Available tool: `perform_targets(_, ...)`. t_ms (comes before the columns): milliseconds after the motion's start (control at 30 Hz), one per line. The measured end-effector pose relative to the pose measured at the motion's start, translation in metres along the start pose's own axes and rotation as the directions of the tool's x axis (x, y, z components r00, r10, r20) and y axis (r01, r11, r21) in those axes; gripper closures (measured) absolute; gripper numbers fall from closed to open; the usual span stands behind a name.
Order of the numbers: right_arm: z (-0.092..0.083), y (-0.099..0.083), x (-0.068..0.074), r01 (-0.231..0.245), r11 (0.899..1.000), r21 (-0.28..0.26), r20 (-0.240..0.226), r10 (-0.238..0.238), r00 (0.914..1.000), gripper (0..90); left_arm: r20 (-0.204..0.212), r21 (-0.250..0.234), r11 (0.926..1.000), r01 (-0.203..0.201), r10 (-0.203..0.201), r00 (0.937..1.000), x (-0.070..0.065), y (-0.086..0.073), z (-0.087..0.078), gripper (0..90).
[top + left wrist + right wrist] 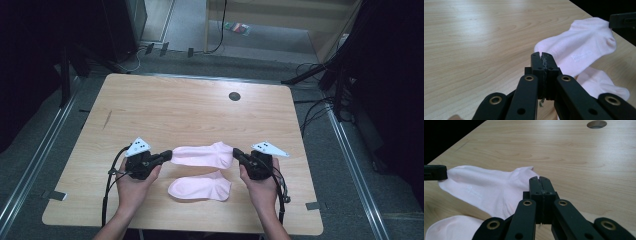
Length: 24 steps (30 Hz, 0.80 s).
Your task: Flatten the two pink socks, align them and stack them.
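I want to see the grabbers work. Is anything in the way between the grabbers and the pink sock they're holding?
No. The left gripper and right gripper each pinch an end of the upper pink sock, nothing between. The second pink sock lies beside it on the table.

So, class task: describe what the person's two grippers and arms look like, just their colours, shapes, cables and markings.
Left gripper and right gripper are black, each with two flat jaws on hinged links with brass-ringed pivots. Each carries a pale grey three-cornered plate dotted with small dark marks. A black cable trails back from each gripper along the forearm. The forearms are bare; no sleeves or gloves show.
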State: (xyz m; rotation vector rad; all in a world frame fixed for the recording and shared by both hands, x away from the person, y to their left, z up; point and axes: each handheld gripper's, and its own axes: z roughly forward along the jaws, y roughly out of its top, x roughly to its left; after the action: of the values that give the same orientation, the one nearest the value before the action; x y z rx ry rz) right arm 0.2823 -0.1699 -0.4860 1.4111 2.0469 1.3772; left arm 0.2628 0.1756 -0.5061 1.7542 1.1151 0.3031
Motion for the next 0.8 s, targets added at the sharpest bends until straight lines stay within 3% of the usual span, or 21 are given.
perform_targets(300, -0.015, -0.017, 0.009, 0.022, 1.0, 0.014, -0.015, -0.022, 0.9996, 90.0, 0.008, 0.004, 0.9999, -0.015, 0.015, 0.9999, -0.011, -0.011, -0.017, 90.0)
perform_targets(567, -0.025, -0.034, 0.018, 0.04, 0.998, 0.046, -0.022, -0.039, 0.999, 90.0, 0.024, 0.014, 0.9999, -0.005, 0.004, 0.9997, -0.019, -0.026, -0.03, 90.0)
perform_targets(800, -0.028, -0.043, 0.022, 0.063, 0.995, 0.081, -0.017, -0.062, 0.9979, 90.0, 0.04, 0.051, 0.9985, -0.021, 0.019, 0.999, -0.025, -0.038, -0.031, 90.0)
